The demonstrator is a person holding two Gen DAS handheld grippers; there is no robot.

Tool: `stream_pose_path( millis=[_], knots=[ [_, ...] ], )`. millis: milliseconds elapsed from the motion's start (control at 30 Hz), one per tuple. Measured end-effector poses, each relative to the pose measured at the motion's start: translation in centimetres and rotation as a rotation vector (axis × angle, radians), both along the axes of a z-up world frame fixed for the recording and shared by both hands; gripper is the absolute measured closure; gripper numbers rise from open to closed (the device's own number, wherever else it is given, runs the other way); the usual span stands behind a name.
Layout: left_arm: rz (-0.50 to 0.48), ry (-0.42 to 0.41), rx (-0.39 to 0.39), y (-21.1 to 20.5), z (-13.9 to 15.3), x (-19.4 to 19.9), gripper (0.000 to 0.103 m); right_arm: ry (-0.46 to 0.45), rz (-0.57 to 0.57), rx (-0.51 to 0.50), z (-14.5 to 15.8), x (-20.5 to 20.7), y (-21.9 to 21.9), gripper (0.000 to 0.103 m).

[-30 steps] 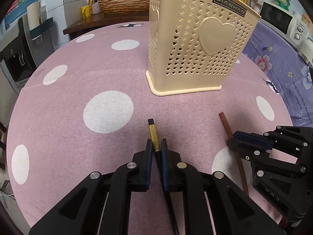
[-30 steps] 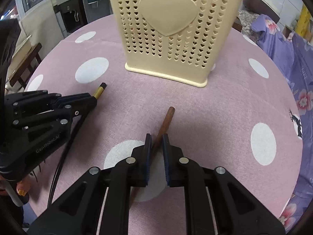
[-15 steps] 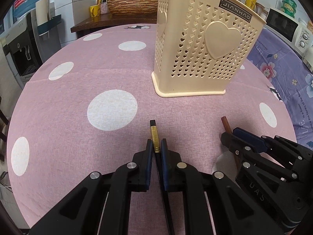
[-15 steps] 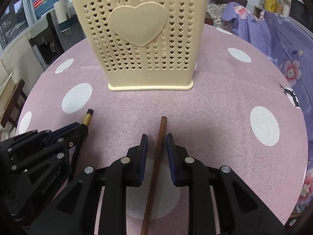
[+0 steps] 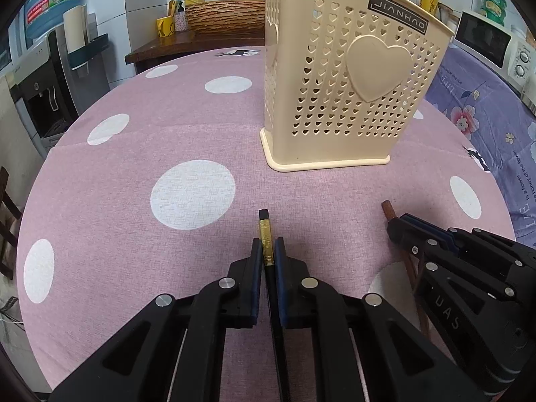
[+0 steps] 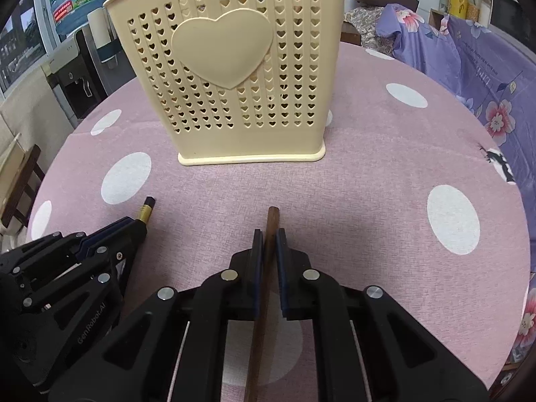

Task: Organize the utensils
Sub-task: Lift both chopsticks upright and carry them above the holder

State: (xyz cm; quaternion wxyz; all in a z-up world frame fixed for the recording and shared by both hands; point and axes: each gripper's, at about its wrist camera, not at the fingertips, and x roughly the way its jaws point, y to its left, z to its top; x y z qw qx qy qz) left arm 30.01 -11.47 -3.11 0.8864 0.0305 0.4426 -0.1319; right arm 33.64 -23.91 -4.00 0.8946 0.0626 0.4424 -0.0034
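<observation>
I had each hand-held gripper clamped: left [image 5: 268,251] on black stick [image 5: 264,231], right [image 6: 267,244] on brown stick [image 6: 271,221] (lift level, then tip into holder [image 6: 234,77]).

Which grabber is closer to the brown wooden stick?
The right one. The right gripper is shut on the brown wooden stick. The left gripper holds the black and gold chopstick, off to the stick's left.
</observation>
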Motion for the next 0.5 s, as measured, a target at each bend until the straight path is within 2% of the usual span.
stream_pose_path(
  millis=[133,300,500],
  knots=[
    [0.006,-0.014,-0.034,0.5,0.6,-0.1,0.095,0.005,0.015,0.113,0.2,0.1,-0.9,0.095],
    [0.0,-0.039,-0.109,1.5,2.8,-0.4,0.095,-0.027,0.033,0.221,1.8,-0.3,-2.2,0.095],
    [-0.007,-0.13,-0.172,2.6,7.2,-1.5,0.095,-0.139,0.067,0.271,6.4,-1.6,-3.4,0.095]
  ],
)
